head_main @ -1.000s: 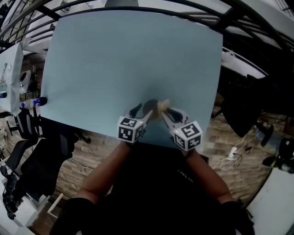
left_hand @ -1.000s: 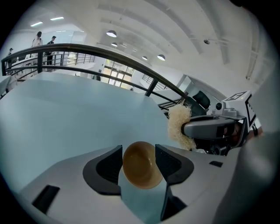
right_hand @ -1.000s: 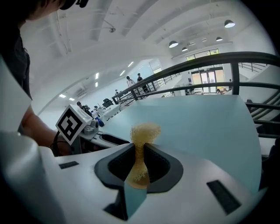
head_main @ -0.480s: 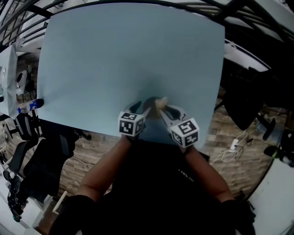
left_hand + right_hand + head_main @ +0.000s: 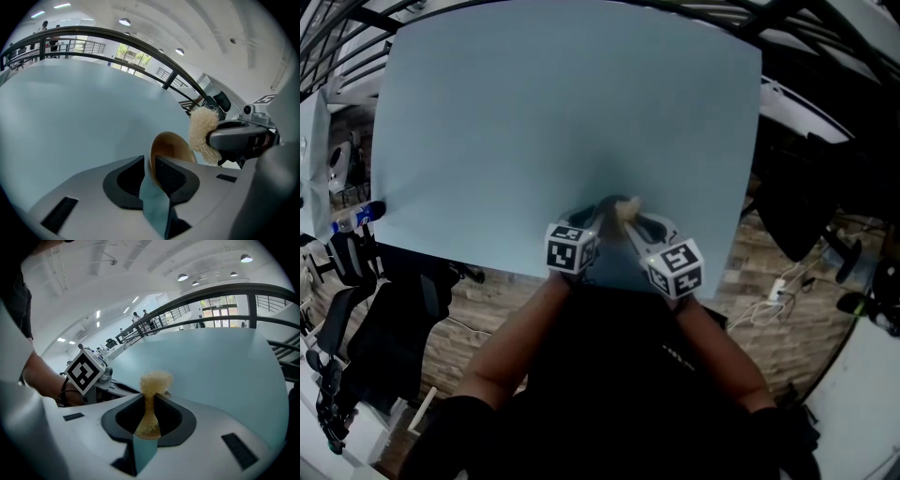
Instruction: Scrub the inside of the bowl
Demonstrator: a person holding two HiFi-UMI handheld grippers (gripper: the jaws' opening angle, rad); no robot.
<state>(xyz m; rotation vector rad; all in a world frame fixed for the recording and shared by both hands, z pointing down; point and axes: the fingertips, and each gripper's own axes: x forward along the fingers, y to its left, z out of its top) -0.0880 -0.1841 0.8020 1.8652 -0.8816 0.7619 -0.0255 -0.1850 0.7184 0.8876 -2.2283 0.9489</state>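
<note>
Bowl (image 5: pixel 172 146), wooden and tilted up on its edge, stands at the near edge of the pale blue table (image 5: pixel 562 112), directly in front of the person. The left gripper (image 5: pixel 149 165) is closing its jaws on the bowl's rim: one pad lies inside the wall and the other outside, with only the wall between them. The right gripper (image 5: pixel 149 401), just beside it, has its jaws clamped tight on a pale fibrous scrubber (image 5: pixel 155 381), whose free tuft projects past the pads close to the bowl's mouth. Beyond both grippers the table surface extends to a dark railing (image 5: pixel 140 40).
</note>
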